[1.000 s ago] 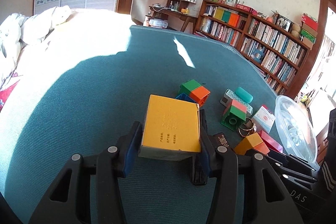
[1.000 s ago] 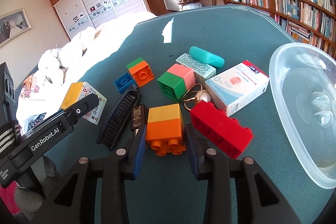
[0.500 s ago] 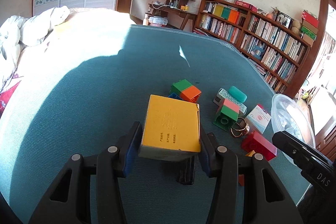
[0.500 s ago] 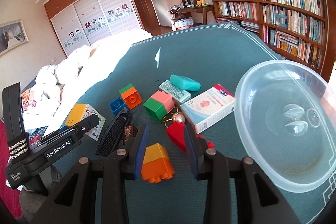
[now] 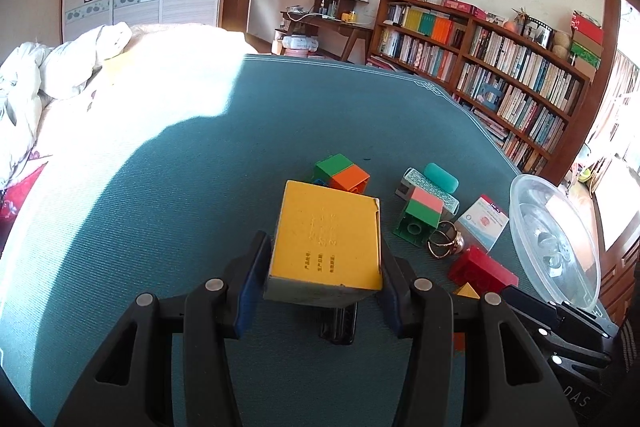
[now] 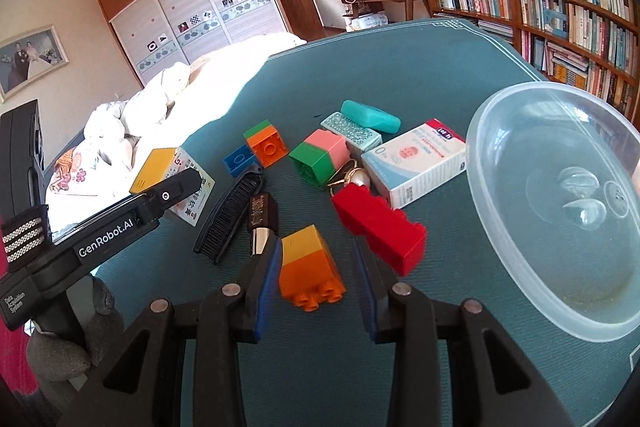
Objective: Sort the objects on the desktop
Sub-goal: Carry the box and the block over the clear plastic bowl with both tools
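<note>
Firmly, the left gripper [image 5: 322, 287] clamps the yellow box [image 5: 325, 241] above the green cloth [image 5: 168, 211]. Alongside, the right gripper [image 6: 316, 281], nearly closed, pinches the yellow-and-orange block [image 6: 310, 269]; the red brick [image 6: 380, 227] lies just beyond its right finger, the clear bowl [image 6: 500, 259] farther right.

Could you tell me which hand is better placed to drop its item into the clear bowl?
Right, probably: the right gripper has the orange-and-yellow block in its jaws right beside the bowl, while the left gripper, holding the yellow box, sits farther away.
</note>
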